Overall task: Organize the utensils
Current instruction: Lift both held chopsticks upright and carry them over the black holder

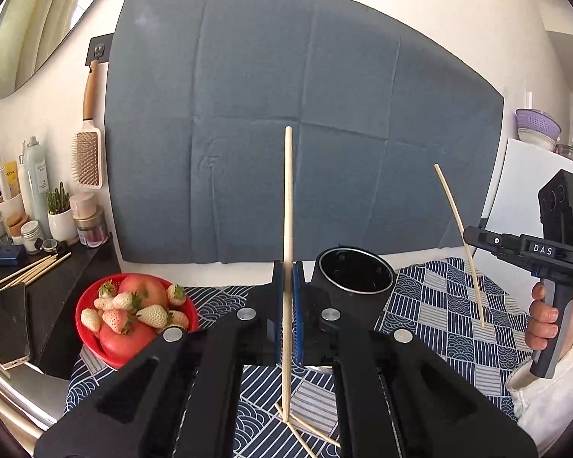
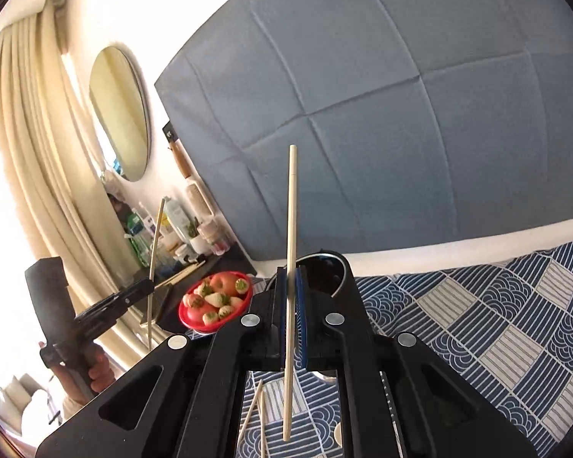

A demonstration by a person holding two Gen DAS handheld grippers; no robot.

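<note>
Two claws clenched, left claw (image 1: 287, 286) w/ chopstick (image 1: 287, 206), right claw (image 2: 291, 297) w/ another chopstick (image 2: 291, 229), "DAS" label (image 1: 542, 249).

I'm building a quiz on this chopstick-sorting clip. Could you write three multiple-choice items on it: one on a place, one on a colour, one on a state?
1. Where is the black holder?
A. just beyond the left tongs
B. on the side shelf
C. in the fruit bowl

2. What colour is the fruit bowl?
A. blue
B. red
C. white

3. What are the right tongs doing?
A. standing open
B. clamping a chopstick
C. gripping a strawberry

A: it stands on the cloth right ahead of them.
B: its rim is red.
C is wrong; B: the stick stands upright between the shut pads.
</note>
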